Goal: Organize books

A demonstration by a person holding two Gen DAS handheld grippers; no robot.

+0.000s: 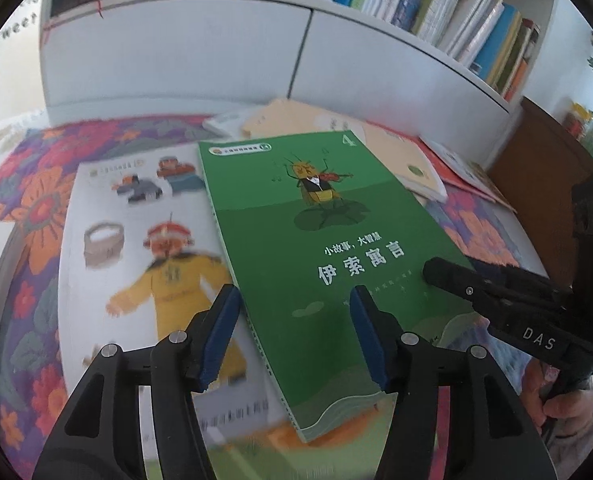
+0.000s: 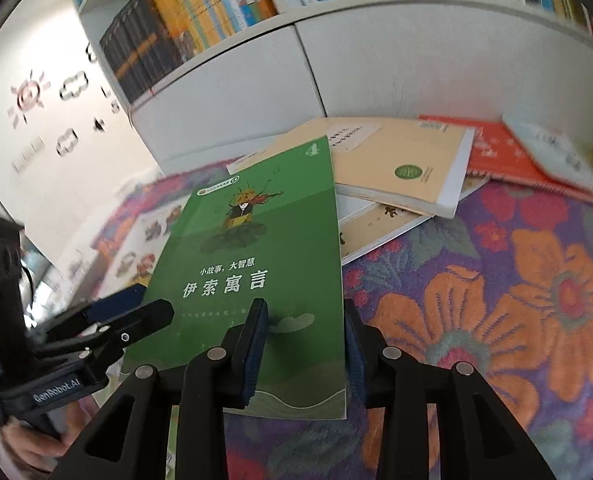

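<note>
A green book [image 1: 316, 256] with a violin-playing insect on its cover is held tilted above the floral cloth; it also shows in the right wrist view [image 2: 256, 264]. My left gripper [image 1: 292, 336] straddles the book's left spine edge, jaws wide apart, not clamped. My right gripper [image 2: 306, 344] straddles the book's right edge, one finger over the cover and one under it, with a gap between them. The right gripper also shows in the left wrist view [image 1: 496, 292], lying on the cover's lower right. A white picture book [image 1: 136, 248] lies under the green book.
Cream books [image 2: 400, 168] and an orange book [image 2: 504, 156] lie in a loose pile at the back of the floral cloth [image 2: 496, 300]. A white bookcase [image 1: 176, 48] with a full shelf of upright books stands behind. A brown cabinet [image 1: 536, 160] is at the right.
</note>
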